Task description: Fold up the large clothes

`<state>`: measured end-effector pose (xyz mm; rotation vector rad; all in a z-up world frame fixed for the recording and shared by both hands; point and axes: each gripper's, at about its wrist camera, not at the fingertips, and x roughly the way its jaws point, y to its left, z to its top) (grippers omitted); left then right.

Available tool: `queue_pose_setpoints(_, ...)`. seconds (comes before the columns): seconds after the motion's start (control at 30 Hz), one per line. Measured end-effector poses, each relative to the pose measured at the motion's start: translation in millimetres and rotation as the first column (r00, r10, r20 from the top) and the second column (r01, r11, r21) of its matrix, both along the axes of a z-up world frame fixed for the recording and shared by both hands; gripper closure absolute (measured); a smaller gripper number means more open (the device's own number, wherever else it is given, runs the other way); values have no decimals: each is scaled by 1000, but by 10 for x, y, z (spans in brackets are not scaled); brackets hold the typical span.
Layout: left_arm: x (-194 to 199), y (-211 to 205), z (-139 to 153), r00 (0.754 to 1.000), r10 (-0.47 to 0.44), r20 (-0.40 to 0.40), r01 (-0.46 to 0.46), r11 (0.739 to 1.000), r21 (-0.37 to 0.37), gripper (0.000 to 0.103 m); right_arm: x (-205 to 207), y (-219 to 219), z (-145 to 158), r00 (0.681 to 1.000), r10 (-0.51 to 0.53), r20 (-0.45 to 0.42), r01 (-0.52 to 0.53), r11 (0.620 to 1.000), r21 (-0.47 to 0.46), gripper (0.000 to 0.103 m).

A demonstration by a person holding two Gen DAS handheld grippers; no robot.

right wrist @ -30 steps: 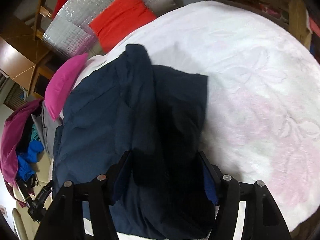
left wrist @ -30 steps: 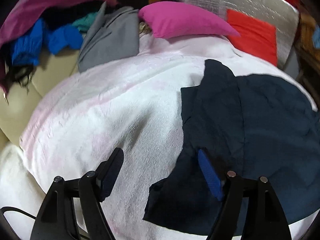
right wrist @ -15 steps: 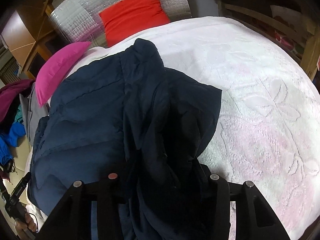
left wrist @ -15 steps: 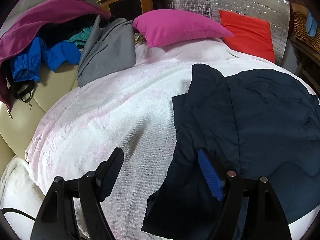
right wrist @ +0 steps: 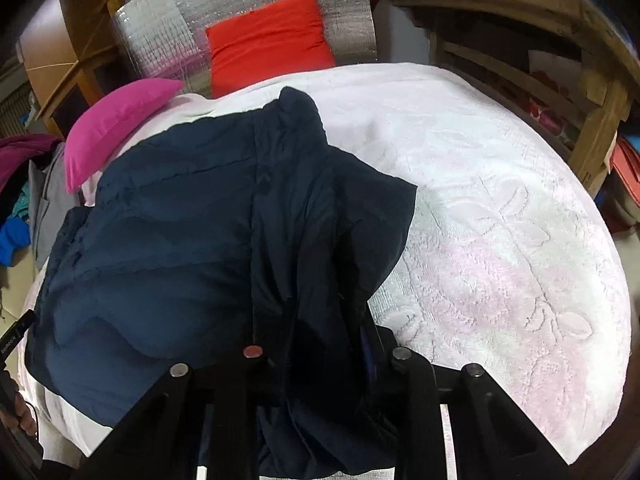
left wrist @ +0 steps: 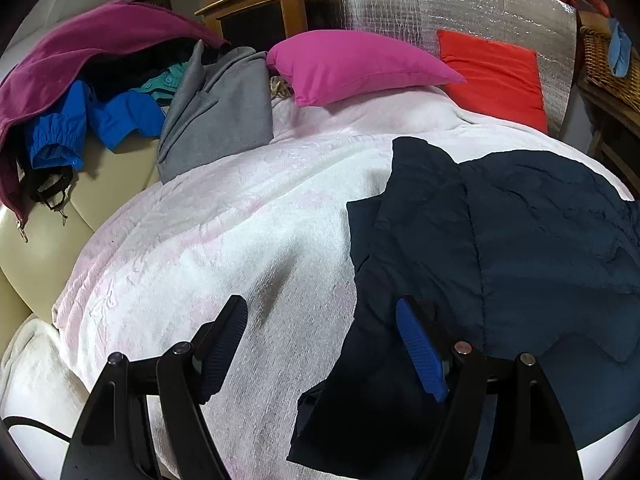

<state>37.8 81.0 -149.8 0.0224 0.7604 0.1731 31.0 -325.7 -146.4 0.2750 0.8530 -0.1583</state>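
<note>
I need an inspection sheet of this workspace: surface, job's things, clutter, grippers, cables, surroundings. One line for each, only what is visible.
Surface: white blanket with faint pink pattern, covering a bed.
Job's things: navy jacket spread on the blanket, its right side bunched up.
Clutter: grey garment, blue garment and maroon garment heaped at the left.
Grippers: left gripper open over the blanket at the jacket's edge; right gripper closing, jacket fabric between its fingers.
Cables: black cable beside the left gripper.
Surroundings: pink pillow, red pillow, silver foil panel, wooden furniture.
</note>
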Motion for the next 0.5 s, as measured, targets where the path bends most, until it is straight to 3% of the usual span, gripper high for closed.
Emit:
queue_pose_setpoints(0.33, -22, -14, 1, 1000, 2, 11, -2, 1000, 11, 26, -58, 47, -47, 1000, 20, -23, -20, 1000, -14, 74)
queue_pose_setpoints(0.4, -42, -17, 27, 1000, 3, 14, -4, 1000, 2, 26, -71, 63, -6, 1000, 16, -15, -16, 999, -36, 68)
queue_pose_setpoints(0.5, -146, -66, 164, 999, 13, 47, -14, 1000, 22, 26, -217, 116, 143, 1000, -16, 17, 18, 992, -121, 46)
